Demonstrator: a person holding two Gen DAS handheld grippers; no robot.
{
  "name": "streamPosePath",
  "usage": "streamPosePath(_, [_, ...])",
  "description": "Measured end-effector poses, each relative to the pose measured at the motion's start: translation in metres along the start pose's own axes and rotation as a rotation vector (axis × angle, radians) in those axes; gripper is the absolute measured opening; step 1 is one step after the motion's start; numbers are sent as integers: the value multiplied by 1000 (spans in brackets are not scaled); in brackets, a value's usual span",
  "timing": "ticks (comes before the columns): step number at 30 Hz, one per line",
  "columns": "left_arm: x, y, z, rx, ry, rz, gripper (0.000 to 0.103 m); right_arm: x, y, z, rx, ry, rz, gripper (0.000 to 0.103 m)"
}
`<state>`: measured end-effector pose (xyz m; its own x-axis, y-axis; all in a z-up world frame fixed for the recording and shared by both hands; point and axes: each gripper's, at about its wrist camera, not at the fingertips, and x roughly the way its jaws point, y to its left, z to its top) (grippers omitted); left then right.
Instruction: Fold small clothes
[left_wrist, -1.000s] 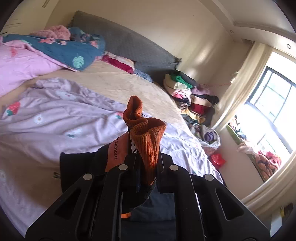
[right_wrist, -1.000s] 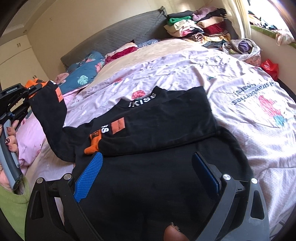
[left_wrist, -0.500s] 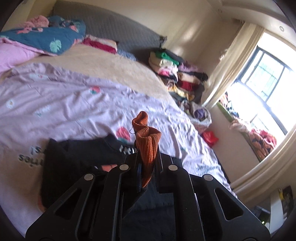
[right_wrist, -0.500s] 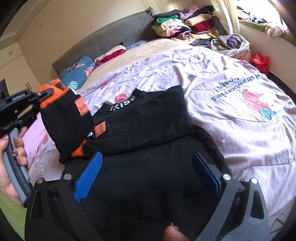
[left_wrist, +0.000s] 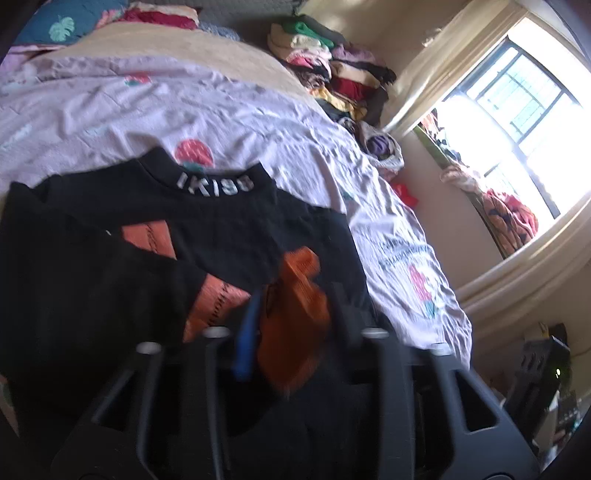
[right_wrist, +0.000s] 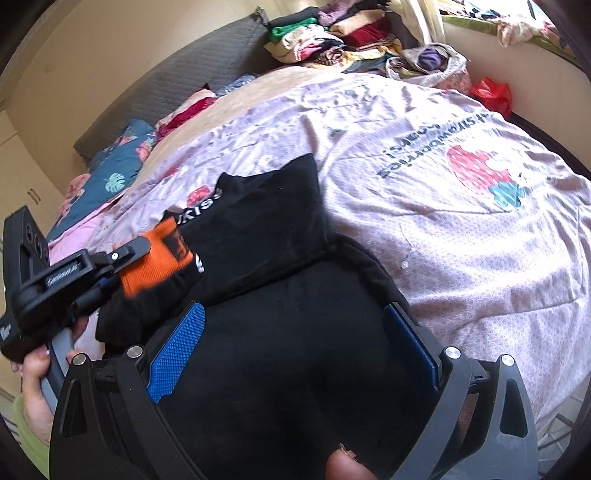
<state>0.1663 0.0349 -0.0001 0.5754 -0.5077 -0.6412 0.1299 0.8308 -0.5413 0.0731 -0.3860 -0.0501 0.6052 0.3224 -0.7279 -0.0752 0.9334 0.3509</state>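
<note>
Sleeve laid across the black sweater (left_wrist: 229, 221) on the bed (right_wrist: 461, 240)

The left gripper (left_wrist: 291, 317), jaws just opening, brackets the orange cuff (left_wrist: 295, 314); the right gripper (right_wrist: 291, 347) gapes wide above the hem, empty.

Both wrist views look down close over the bed (left_wrist: 110, 110); both share the black top (left_wrist: 229, 221) (right_wrist: 266, 229).

A black sweater (right_wrist: 280, 332) lies on the pink strawberry-print bedsheet (right_wrist: 461, 229), its white-lettered collar (right_wrist: 201, 214) toward the grey headboard (right_wrist: 177, 77); the right gripper (right_wrist: 291, 350) hangs over its body, blue pads (right_wrist: 177, 343) spread wide and gripping nothing; at left a hand (right_wrist: 33, 387) holds the left gripper (right_wrist: 110, 273), the orange cuff (right_wrist: 159, 254) between its just-opening jaws; folded clothes (right_wrist: 325, 33) are piled beyond.
</note>
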Motion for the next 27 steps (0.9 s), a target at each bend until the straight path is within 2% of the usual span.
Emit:
streamPosePath(2, [-1, -1, -1, 7, 8, -16, 43, 2, -1, -1, 8, 5, -1, 96])
streamPosePath(4, [-6, -1, 0, 17, 4, -19, 56, 8, 1, 0, 14, 15, 2, 96])
streamPosePath(6, [-15, 3, 1, 30, -18, 11, 58, 17, 8, 0, 7, 34, 21, 96])
streamPosePath(9, [-34, 20, 8, 34, -65, 101, 66, 34, 24, -2, -25, 72, 59, 92])
streamPosePath(10, [-38, 26, 10, 29, -73, 123, 66, 40, 29, -2, -34, 85, 67, 85])
streamPosePath(12, [-50, 44, 14, 12, -100, 192, 67, 58, 42, -1, -53, 114, 84, 78])
streamPosePath(15, [-69, 75, 17, -39, -130, 279, 68, 78, 52, -2, -55, 146, 89, 62])
streamPosePath(16, [-73, 85, 19, -57, -137, 296, 71, 85, 54, -3, -54, 155, 86, 47])
streamPosePath(19, [-91, 116, 20, -118, -162, 346, 72, 87, 60, -4, -87, 142, 79, 11])
streamPosePath(20, [-95, 125, 21, -133, -167, 360, 72, 82, 64, -2, -107, 123, 102, 7])
streamPosePath(23, [-101, 147, 21, -182, -173, 386, 72, 61, 78, 11, -195, 40, 123, 7])
streamPosePath(27, [-97, 161, 19, -219, -159, 383, 72, 36, 99, 43, -308, -54, 150, 7])
